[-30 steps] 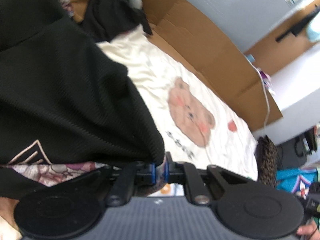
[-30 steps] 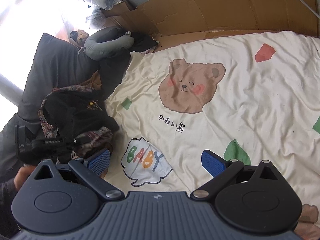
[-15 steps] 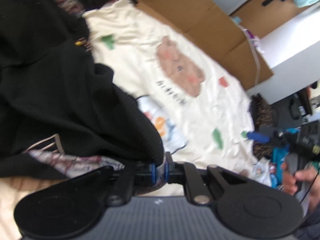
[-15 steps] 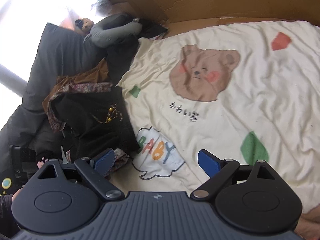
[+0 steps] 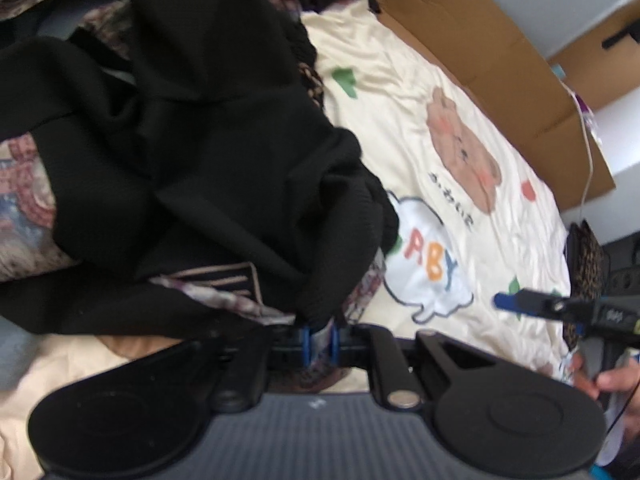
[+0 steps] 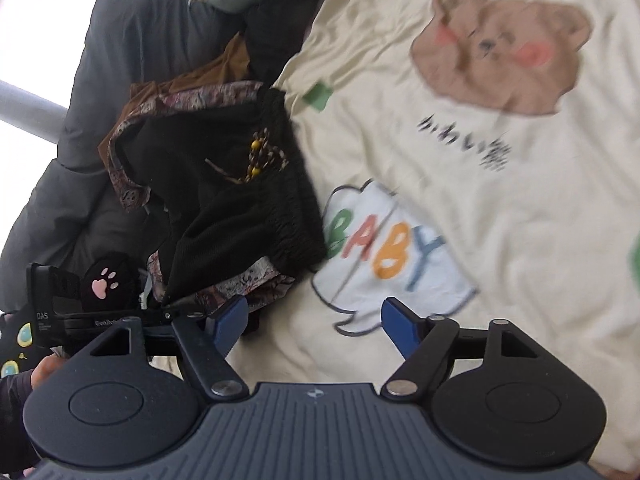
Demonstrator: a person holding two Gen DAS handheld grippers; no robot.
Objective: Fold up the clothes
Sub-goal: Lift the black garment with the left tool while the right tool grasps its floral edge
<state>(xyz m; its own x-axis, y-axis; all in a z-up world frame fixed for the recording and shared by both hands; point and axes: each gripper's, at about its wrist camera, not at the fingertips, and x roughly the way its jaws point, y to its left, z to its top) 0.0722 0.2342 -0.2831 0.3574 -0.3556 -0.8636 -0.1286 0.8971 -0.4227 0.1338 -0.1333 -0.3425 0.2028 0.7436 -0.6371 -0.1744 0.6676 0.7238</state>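
Black ribbed knit, lined or trimmed with a paisley-patterned fabric, makes up the garment (image 5: pixel 208 152) under handling. It lies bunched in a heap on the left part of the bed, its edge just overlapping the "BABY" cloud print (image 6: pixel 384 256) on the cream bedsheet (image 6: pixel 500 208).

Changes noted against the views of a second earlier: the garment, then held up and filling most of the left wrist view, now sits lower and slumped on the sheet, with more of the printed bedding visible beyond it. The right claw (image 6: pixel 316 320) has come down toward the sheet at the garment's near edge, and now appears in the left view where it did not before.

Claw states: the left claw (image 5: pixel 319 340) is clamped tight on a fold of the patterned lining with black knit draped over it. The right claw's jaws are closing; nothing lies between the blue pads (image 6: pixel 230 316), only bare sheet, though the left pad is just beside the patterned hem.

Judgement: the garment is being set down for spreading, and the right claw is seeking a second hold on the hem. Folding proper has not begun; the cloth is still crumpled.

Materials: the knit is thick, soft and fine-ribbed, with a gathered elastic band (image 6: pixel 288 216) and a beaded drawstring (image 6: pixel 256 156). The sheet is smooth, lightly creased cotton bearing a brown bear print (image 6: pixel 504 48). Corrugated cardboard (image 5: pixel 480 40) stands along the far side of the bed; a dark grey padded item (image 6: pixel 120 52) lies behind the heap.
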